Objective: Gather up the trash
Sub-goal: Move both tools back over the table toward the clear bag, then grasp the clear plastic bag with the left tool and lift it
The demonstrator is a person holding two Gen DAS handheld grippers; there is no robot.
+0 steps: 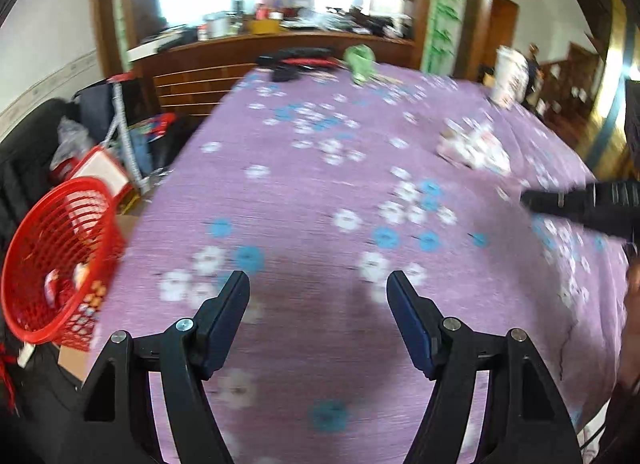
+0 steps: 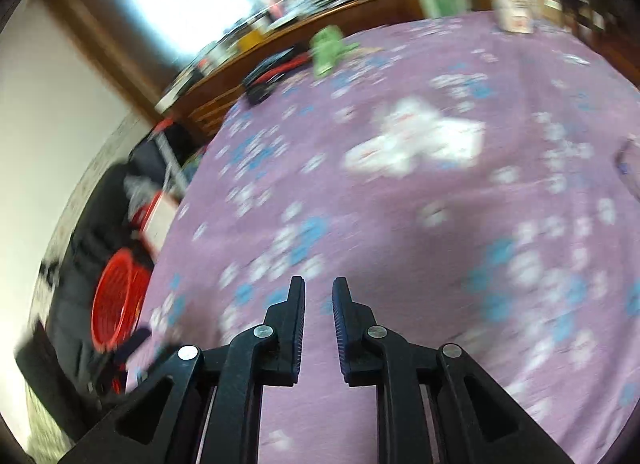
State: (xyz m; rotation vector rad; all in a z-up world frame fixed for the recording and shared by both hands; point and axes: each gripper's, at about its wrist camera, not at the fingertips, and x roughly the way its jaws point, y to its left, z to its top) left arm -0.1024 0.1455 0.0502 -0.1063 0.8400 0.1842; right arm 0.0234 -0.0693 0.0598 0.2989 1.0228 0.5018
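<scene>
You held both grippers tilted downward over the table (image 1: 304, 200), which was covered in a purple cloth printed with white and blue flowers. Both views were smeared with blur, the right one more so.

Your left gripper (image 1: 318, 284) stood wide apart, its two fingers spread with bare cloth showing between them. It gripped nothing and touched nothing. At the right edge of that view, the black tip of your right gripper (image 1: 580, 204) reached in over the cloth, near a crumpled white piece of trash (image 1: 472, 148) that lay farther up the table.

From its own camera, your right gripper (image 2: 319, 290) had its fingers nearly together, with only a narrow gap left between the pads. That gap was empty, so nothing was grasped, and the tips hung above the cloth.

The white trash (image 2: 416, 142) lay ahead of the right gripper, well beyond its tips, near the middle of the table. A green crumpled piece (image 1: 360, 60) sat at the far edge beside a black and red object (image 1: 296, 58). A tall white container (image 1: 508, 76) stood at the far right corner.

The red basket (image 1: 56, 260) hung beside the table's left edge, tipped toward you, with a few scraps already lying inside it.
</scene>
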